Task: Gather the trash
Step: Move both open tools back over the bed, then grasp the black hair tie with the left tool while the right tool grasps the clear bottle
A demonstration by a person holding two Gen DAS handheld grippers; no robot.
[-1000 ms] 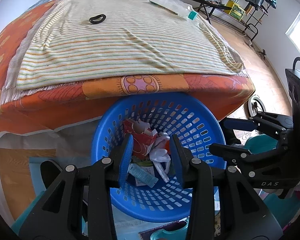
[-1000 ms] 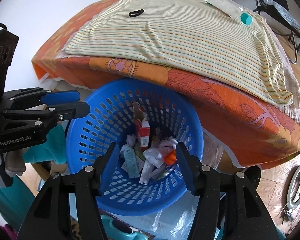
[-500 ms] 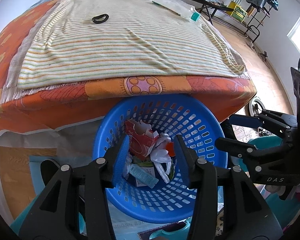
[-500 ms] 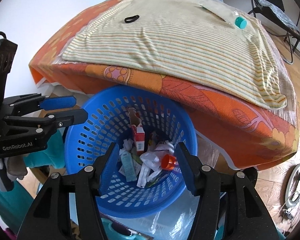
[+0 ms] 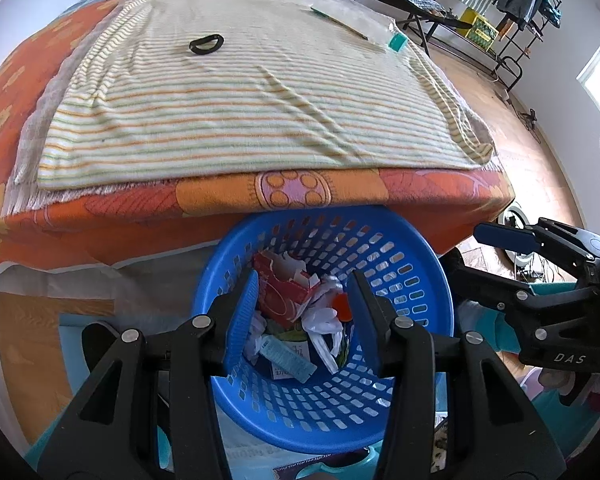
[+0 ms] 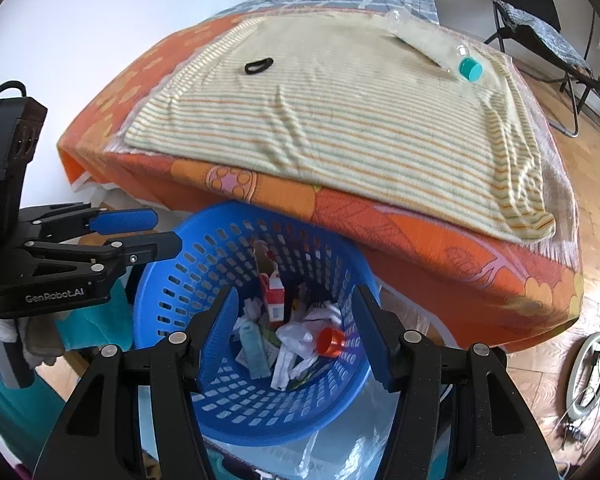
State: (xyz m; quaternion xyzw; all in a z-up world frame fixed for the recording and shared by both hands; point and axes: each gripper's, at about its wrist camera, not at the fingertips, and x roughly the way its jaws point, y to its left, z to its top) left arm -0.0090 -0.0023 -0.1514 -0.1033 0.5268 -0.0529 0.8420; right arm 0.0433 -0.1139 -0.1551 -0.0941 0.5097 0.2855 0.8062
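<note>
Both grippers, left (image 5: 302, 320) and right (image 6: 294, 334), are hovering with jaws apart and empty over the basket (image 5: 416, 412) holding trash (image 5: 296, 320). Beyond, a bottle (image 6: 440, 50) is lying on the bed (image 5: 228, 112).

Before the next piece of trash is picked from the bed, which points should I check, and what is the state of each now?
1. Left gripper open and holding nothing: ok.
2. Right gripper open and holding nothing: ok.
3. Blue basket upright beside the bed, trash inside: ok.
4. Orange cap lying inside the basket: ok.
5. Plastic bottle on the striped towel, nothing on top of it: ok.
6. Black ring is trash: cannot tell.
</note>
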